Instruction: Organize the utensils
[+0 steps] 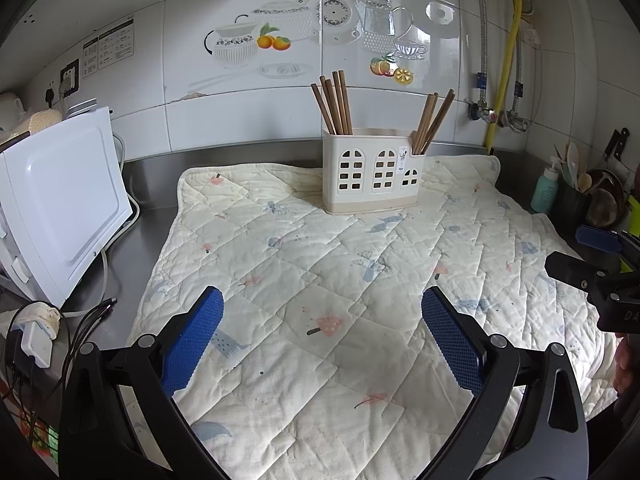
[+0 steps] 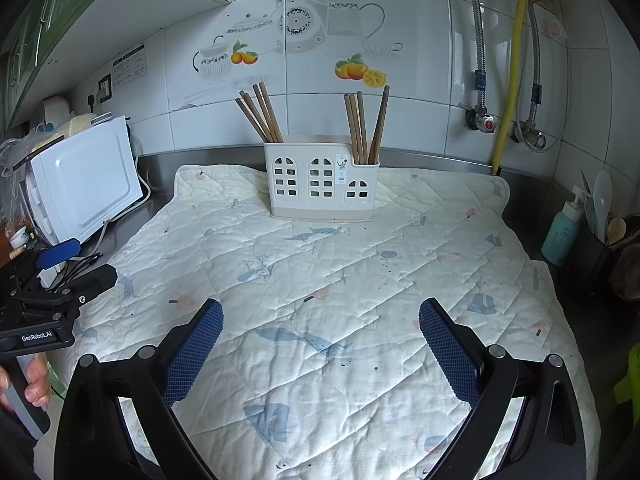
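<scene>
The utensil holder, a cream plastic caddy with window-shaped cutouts, is standing upright in the upper centre of both wrist views, resting on the far part of a quilted mat that is covering the steel counter. Two groups of wooden chopsticks are sitting in it: the left bundle is leaning out of the tall left compartment, and the right bundle is leaning out of the lower right compartment. In the right wrist view the same holder is appearing with the left bundle fanning leftward and the right bundle standing nearly upright. The mat surface between the holder and the grippers is showing only its printed pattern. The left gripper is occupying the lower centre of its view, its blue-padded jaws spread wide with nothing between them. The right gripper is likewise hovering over the mat with jaws spread wide and holding nothing. A white microwave is standing at the left edge of the frame, beside the mat. A teal pump bottle is standing at the right edge, near a dark container of kitchen tools. A yellow pipe is running down the tiled wall at upper right.
</scene>
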A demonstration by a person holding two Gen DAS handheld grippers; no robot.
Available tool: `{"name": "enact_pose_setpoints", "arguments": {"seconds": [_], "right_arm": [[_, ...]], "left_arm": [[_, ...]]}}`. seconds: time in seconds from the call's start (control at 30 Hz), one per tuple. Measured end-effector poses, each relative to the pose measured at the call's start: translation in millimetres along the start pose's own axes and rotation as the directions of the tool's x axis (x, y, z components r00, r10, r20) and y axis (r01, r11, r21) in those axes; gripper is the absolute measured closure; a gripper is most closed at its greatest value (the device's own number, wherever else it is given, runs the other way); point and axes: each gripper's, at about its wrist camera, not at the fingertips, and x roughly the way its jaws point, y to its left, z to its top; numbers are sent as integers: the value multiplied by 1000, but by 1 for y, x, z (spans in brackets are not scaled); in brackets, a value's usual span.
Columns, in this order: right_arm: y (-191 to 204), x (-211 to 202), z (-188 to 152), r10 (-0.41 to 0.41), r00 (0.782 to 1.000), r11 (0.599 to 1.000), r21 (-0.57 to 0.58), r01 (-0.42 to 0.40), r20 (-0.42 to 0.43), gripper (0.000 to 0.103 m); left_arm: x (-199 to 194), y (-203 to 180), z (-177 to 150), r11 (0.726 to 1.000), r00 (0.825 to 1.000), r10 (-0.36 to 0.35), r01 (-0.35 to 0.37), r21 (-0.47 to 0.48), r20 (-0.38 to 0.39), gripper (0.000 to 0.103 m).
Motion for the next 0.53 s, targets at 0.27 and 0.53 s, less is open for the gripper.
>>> {"name": "enact_pose_setpoints", "arguments": {"seconds": [0.27,0.53], "right_arm": [[0,1,-2,0,1000,1000,7,0,-2,8],[-3,2,-3,6,1000,1000,13,-6,-1,8]], "left_arm": [[0,0,0,1000,1000,0,0,5,2,5],[1,3,-1,1000,1000,-6,6,-4,1,5]]}}
